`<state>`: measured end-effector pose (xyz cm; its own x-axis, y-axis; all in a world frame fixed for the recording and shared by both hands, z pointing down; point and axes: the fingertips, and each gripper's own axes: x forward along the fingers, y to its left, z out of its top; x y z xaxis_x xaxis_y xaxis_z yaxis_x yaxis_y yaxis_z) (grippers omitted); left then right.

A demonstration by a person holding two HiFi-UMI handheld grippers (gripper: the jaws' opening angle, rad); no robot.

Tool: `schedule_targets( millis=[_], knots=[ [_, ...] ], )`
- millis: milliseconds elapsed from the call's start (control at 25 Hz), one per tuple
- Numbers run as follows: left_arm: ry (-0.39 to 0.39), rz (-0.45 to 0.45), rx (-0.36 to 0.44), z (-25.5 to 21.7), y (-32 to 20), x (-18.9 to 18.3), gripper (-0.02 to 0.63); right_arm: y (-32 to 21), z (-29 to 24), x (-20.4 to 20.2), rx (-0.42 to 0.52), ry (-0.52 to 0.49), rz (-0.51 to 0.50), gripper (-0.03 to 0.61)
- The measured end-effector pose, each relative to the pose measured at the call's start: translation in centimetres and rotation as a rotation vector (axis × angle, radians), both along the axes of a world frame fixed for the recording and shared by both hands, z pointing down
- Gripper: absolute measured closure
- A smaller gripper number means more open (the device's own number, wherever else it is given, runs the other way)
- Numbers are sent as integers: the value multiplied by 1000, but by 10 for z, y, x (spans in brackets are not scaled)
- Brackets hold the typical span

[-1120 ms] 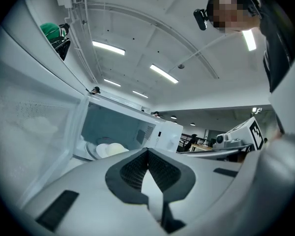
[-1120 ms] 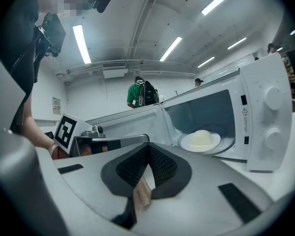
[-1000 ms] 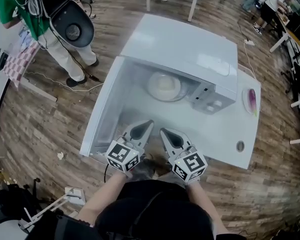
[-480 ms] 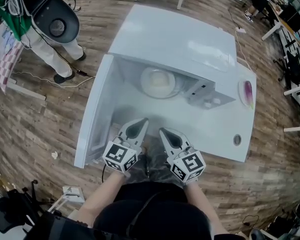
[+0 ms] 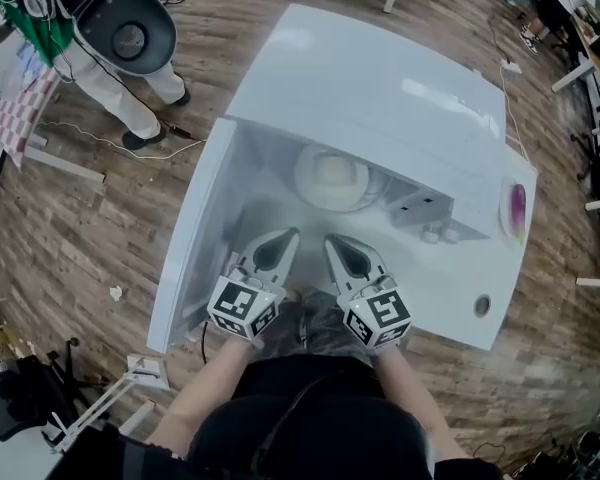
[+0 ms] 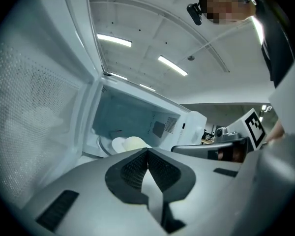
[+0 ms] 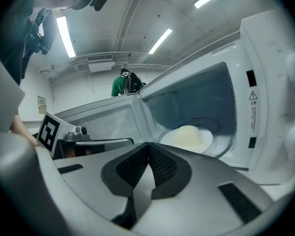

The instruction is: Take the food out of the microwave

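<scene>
A white microwave [image 5: 380, 88] stands on a white tabletop [image 5: 450, 278] with its door [image 5: 185, 248] swung wide open, at 9 o'clock of the cavity in the head view. Inside, on the turntable, sits a white plate [image 5: 308, 192] carrying the food [image 5: 335, 173], a pale rounded mound. In that view it lies at 12 o'clock of both grippers and clear of them. The left gripper [image 5: 285, 236] and the right gripper [image 5: 335, 240] are side by side just in front of the opening, the left at 9 o'clock of the right, both pointing toward the cavity. In the left gripper view the left gripper [image 6: 147, 150] has its jaws pressed together with nothing between them, and the food [image 6: 134, 142] shows beyond the tips, low in the cavity at about 11 o'clock. In the right gripper view the right gripper [image 7: 148, 144] is likewise closed and empty-handed, with the food [image 7: 189, 134] on its plate [image 7: 206, 142] at about 1 o'clock of the tips. The microwave's control panel [image 5: 430, 218] with its knobs is at 3 o'clock of the cavity. Further out at 3 o'clock, a small dish [image 5: 504, 223] holding something purple rests on the tabletop. At 10 o'clock of the microwave, a person in a green top [image 5: 30, 18] stands on the wooden floor [image 5: 60, 228].
</scene>
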<state>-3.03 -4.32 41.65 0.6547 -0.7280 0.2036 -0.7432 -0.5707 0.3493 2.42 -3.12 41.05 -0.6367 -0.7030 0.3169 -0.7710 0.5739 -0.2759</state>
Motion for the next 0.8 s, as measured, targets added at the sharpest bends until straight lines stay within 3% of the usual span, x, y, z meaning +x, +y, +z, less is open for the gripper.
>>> schedule_targets(
  millis=[280, 520, 600, 800],
  knots=[
    [1, 13, -43, 12, -30, 11, 603, -31, 20, 28, -45, 68, 62, 559],
    [14, 18, -86, 25, -56, 11, 523, -64, 27, 37, -42, 127, 117, 555],
    [9, 10, -100, 28, -63, 11, 488, -71, 30, 40, -57, 137, 133, 491],
    [-14, -35, -158, 37, -83, 2, 469, -87, 37, 55, -85, 183, 225, 455]
  ],
)
